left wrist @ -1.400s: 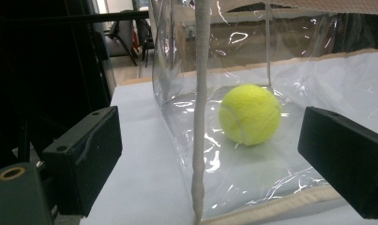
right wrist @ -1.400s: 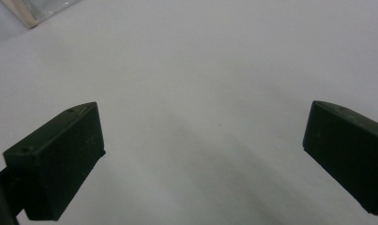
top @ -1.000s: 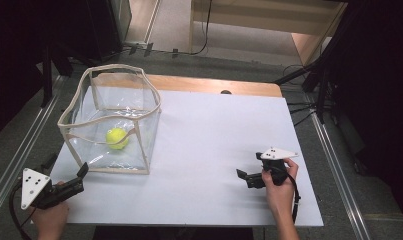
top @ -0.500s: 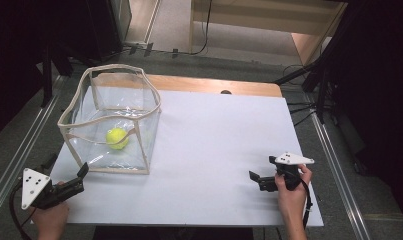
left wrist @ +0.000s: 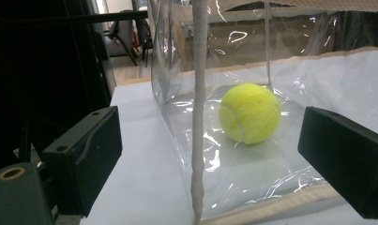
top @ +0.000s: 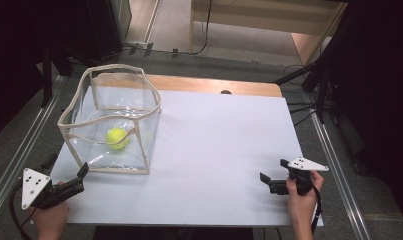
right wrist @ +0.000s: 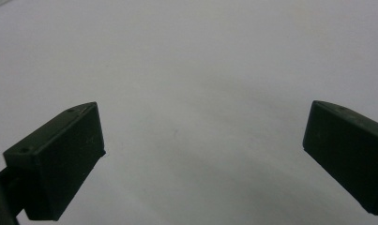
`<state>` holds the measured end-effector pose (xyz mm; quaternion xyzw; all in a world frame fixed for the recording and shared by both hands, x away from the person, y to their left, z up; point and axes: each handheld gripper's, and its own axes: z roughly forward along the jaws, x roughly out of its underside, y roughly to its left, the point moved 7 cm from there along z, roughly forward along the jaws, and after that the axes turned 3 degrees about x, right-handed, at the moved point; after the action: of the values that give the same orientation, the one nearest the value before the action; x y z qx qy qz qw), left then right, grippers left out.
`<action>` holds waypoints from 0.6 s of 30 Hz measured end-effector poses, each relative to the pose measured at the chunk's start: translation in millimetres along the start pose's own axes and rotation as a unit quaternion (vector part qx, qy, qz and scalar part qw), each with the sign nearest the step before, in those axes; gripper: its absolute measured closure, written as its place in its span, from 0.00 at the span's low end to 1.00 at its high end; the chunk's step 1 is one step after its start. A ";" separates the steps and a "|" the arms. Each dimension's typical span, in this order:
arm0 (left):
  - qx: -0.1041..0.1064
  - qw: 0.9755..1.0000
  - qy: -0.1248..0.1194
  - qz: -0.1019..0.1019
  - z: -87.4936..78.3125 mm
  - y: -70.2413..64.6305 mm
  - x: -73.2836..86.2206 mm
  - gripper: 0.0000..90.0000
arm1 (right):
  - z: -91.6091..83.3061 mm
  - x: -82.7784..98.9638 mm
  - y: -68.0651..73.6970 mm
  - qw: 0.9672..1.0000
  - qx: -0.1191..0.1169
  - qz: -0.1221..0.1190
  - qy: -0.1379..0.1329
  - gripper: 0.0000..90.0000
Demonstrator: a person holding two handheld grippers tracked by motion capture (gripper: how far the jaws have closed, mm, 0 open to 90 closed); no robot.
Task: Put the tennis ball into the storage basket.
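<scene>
Drawn back to lower right: right hand-held gripper (top: 272,182), wide and empty. Left hand-held gripper (top: 69,170) wide, facing ball (top: 117,138) in bag (top: 139,150). Next: reach over rim.

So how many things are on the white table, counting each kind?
Round yellow-green tennis ball: 1
Clear plastic bag with beige trim: 1
Black hand-held gripper: 2, left and right
Total: 4
</scene>
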<state>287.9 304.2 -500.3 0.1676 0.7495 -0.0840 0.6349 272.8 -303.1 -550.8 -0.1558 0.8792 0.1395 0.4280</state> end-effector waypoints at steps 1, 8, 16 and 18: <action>0.000 1.000 0.000 0.000 0.0 0.0 0.0 0.08 | -1.2 0.9 -1.1 1.000 0.000 0.004 -0.001 0.00; 0.000 1.000 0.000 0.000 0.0 0.0 -0.1 0.08 | -6.0 6.9 -8.8 1.000 0.004 0.010 -0.009 0.00; 0.003 1.000 -0.002 -0.001 0.4 -0.1 -0.3 0.08 | -12.6 11.4 -13.9 0.999 0.009 0.019 -0.028 0.00; 0.003 1.000 -0.002 -0.001 0.4 -0.1 -0.3 0.08 | -15.7 13.3 -16.0 0.999 0.014 0.022 -0.035 0.00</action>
<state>288.2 304.0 -500.1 0.1689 0.7481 -0.0874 0.6358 260.2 -325.7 -553.8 -0.1250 0.8690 0.1420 0.4572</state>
